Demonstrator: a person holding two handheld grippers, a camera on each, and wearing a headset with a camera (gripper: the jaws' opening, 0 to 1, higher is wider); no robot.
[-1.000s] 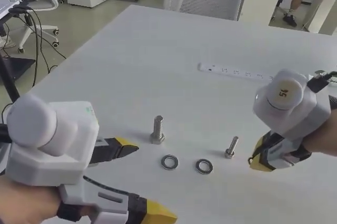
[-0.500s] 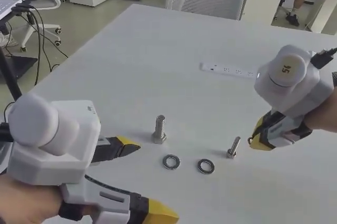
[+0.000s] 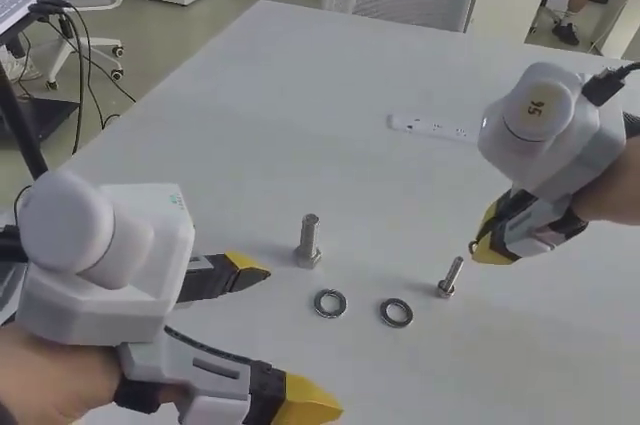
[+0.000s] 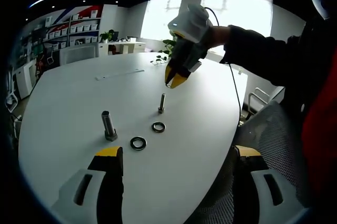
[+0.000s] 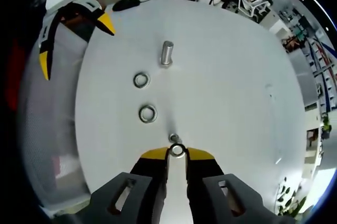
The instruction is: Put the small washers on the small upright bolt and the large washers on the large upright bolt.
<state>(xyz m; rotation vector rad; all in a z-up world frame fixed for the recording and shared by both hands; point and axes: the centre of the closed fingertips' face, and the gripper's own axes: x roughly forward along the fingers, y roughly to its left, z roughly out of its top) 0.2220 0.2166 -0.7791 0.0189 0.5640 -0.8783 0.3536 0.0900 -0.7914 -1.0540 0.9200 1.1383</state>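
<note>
**Small washer held over the small bolt; nothing is on either bolt yet**

The small washer (image 5: 181,147) sits pinched between the tips of the right tool (image 5: 177,153), whose jaws stand narrow around it. It is right above the top of the small bolt (image 5: 174,138). In the head view the right tool (image 3: 480,247) hangs just above and beside that bolt (image 3: 449,277). The bolt stands head-down on the bench (image 3: 250,125), and its shank looks bare.

Two bigger rings lie flat on the bench in front of the bolts. One large washer (image 3: 330,302) is nearer the large bolt (image 3: 308,242), and another large washer (image 3: 396,312) is nearer the small bolt. The large bolt stands upright and carries nothing.

The left tool (image 3: 280,340) is spread wide and empty, low at the near edge, just beside the large bolt and the nearer ring.

By my reading the task has barely begun. The first washer is lined up but not yet dropped on, and both large washers are left to lift and thread onto the large bolt. A white power strip (image 3: 430,129) lies well beyond, farther up the bench.
</note>
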